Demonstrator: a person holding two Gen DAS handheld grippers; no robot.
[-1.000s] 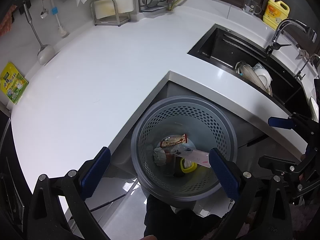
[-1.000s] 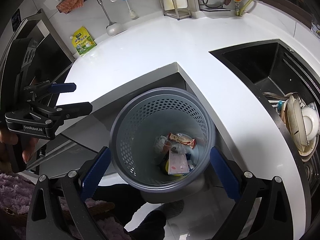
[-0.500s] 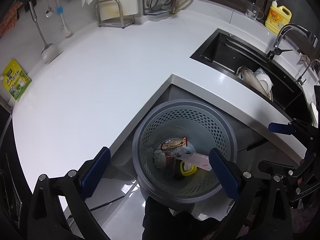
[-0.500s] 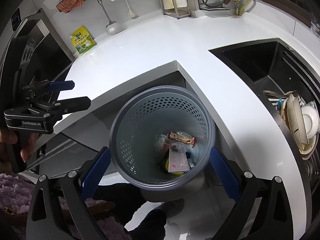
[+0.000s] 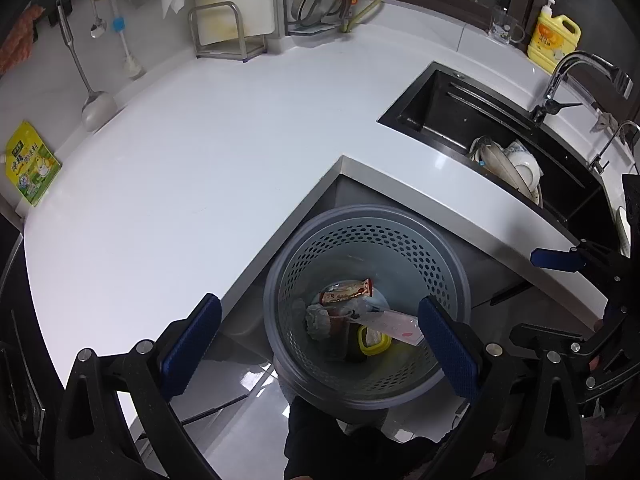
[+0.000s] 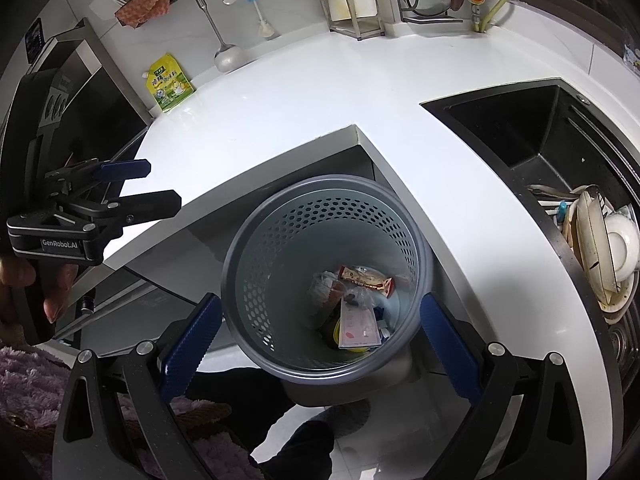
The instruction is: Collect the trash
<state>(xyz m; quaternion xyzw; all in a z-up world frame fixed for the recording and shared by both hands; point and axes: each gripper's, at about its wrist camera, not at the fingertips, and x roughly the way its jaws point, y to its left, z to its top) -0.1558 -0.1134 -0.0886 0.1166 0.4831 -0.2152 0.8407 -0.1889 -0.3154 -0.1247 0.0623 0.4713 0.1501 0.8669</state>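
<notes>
A grey perforated trash bin (image 5: 436, 248) stands on the floor in the inner corner of the white counter; it also shows in the right wrist view (image 6: 256, 236). In it lie a red snack wrapper (image 5: 346, 291), crumpled paper (image 5: 316, 318), a pink-and-white packet (image 5: 394, 322) and a yellow-rimmed item (image 5: 374, 342). The wrapper (image 6: 366, 278) and packet (image 6: 358, 326) also show in the right wrist view. My left gripper (image 5: 316, 346) hangs open and empty above the bin. My right gripper (image 6: 316, 346) is open and empty above it too.
A white L-shaped counter (image 5: 180, 168) wraps the bin. A black sink (image 5: 472, 120) holds dishes (image 5: 512, 164). A green pouch (image 5: 30, 166), ladle (image 5: 96, 106), rack (image 5: 228, 32) and yellow soap bottle (image 5: 554, 42) stand along the back wall. A purple rug (image 6: 24, 392) lies on the floor.
Both grippers have drifted slightly; the view over the bin shifts a little. Both stay open and empty. The trash in the bin has not moved.
</notes>
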